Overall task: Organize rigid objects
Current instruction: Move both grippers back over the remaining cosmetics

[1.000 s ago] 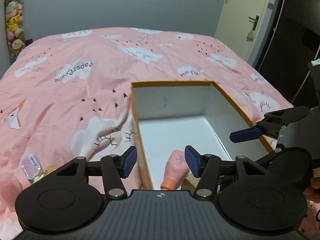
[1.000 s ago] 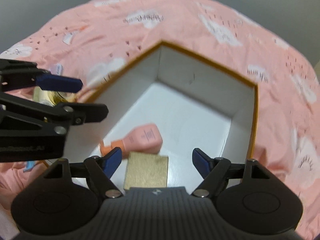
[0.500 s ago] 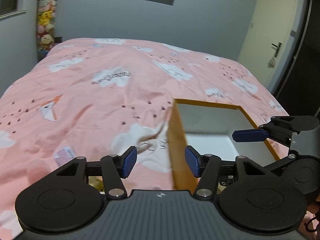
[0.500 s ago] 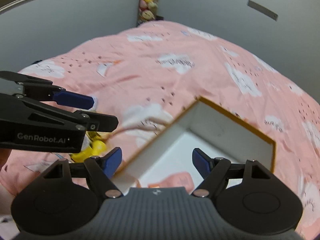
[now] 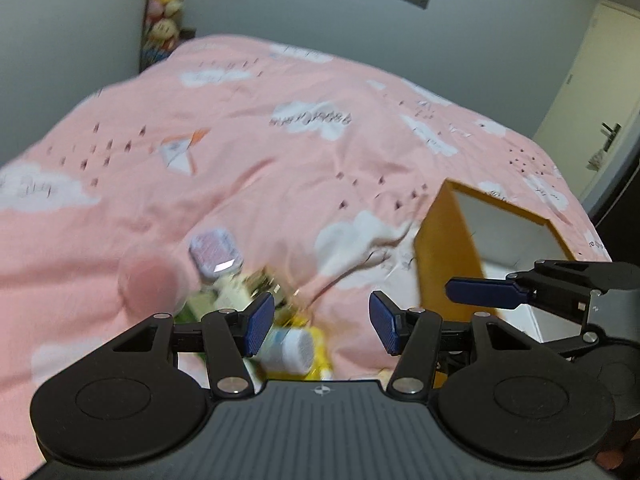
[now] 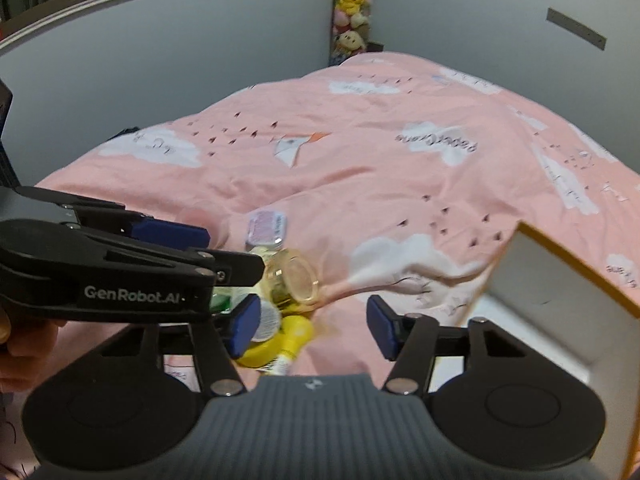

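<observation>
A small heap of rigid things lies on the pink cloud-print bedspread (image 6: 400,184): a flat rounded tin with a pinkish label (image 6: 266,227) at the far side, a clear amber jar (image 6: 294,280) tipped on its side just in front of it, a yellow bottle (image 6: 280,342) with a white cap nearest the camera, and something green half hidden among them. In the left wrist view the same heap is smeared by motion blur, with the tin (image 5: 216,252) and a white-capped container (image 5: 290,350) still readable. To the right of the heap, a short way off on the bed, stands the open box (image 5: 444,248), orange outside and white inside; what it contains cannot be seen from here. The left tongs (image 5: 322,322) hang over the near edge of the heap, parted about halfway with nothing between the blue pads. The right tongs (image 6: 312,326) sit beside them, between heap and box; they have just been closing, yet the pads stand apart and grip nothing. A shelf of plush toys (image 6: 352,8) fills the far corner.
</observation>
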Demonstrator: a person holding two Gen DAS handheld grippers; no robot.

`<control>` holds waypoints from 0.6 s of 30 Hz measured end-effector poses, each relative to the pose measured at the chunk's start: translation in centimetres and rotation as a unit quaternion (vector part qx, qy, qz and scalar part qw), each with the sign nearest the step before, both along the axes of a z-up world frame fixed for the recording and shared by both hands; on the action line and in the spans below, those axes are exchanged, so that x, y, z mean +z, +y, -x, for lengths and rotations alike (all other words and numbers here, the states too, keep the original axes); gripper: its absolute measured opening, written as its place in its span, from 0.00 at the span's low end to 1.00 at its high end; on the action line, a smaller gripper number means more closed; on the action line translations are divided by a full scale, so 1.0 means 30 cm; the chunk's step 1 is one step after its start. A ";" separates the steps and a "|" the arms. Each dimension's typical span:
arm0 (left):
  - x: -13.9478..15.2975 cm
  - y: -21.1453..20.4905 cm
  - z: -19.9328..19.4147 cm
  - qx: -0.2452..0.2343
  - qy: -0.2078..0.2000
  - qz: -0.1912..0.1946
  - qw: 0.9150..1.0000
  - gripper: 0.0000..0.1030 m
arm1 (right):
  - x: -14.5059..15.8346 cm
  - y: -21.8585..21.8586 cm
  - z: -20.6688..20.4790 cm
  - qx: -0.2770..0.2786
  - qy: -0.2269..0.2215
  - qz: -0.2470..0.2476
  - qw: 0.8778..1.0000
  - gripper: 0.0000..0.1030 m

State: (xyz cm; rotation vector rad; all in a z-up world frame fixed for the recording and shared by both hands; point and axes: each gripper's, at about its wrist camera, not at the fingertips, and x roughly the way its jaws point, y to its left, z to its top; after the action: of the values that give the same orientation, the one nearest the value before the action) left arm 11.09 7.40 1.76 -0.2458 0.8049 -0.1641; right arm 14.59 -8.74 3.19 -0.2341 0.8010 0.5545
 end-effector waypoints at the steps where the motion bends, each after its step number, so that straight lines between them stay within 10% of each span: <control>1: -0.016 0.018 0.003 0.004 0.008 0.004 1.000 0.63 | -0.014 0.015 0.000 0.002 0.003 0.000 1.000 0.53; 18: -0.216 0.165 0.002 0.068 0.089 0.048 0.993 0.63 | -0.239 0.125 -0.057 0.003 0.081 0.013 0.997 0.44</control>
State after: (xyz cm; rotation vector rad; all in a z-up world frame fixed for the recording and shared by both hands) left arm 11.03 12.34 -4.70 -0.4086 0.9547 -0.0525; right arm 16.30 -5.00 -3.96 -0.2174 0.9643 0.5745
